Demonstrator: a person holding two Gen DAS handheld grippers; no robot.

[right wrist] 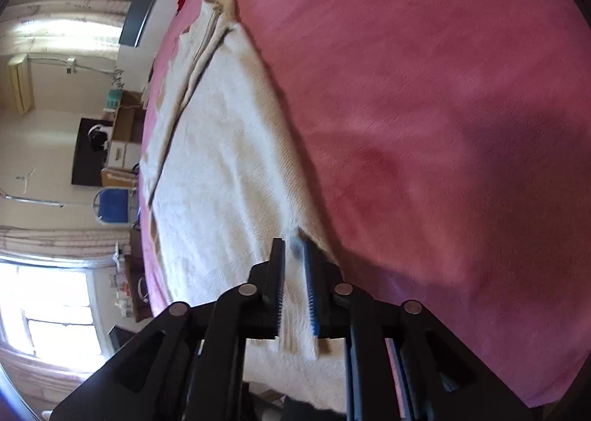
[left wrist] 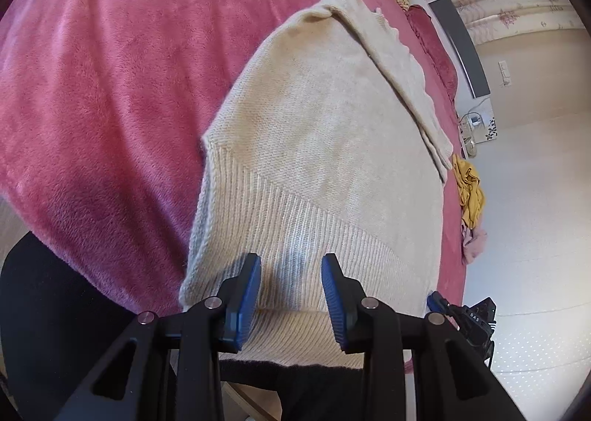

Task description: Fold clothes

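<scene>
both tongs, left (left wrist: 291,265) and right (right wrist: 294,254), stand apart, seemingly unclamped, over one cream sweater (left wrist: 314,132) on one pink blanket (left wrist: 110,88).

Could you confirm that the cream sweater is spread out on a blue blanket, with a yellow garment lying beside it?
Not quite: the blanket is pink, as the left wrist view shows. The cream sweater does lie spread on it, with the yellow garment beside it.

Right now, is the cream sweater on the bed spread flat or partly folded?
Partly folded: the cream sweater lies on the pink blanket with one sleeve laid over its body.
</scene>
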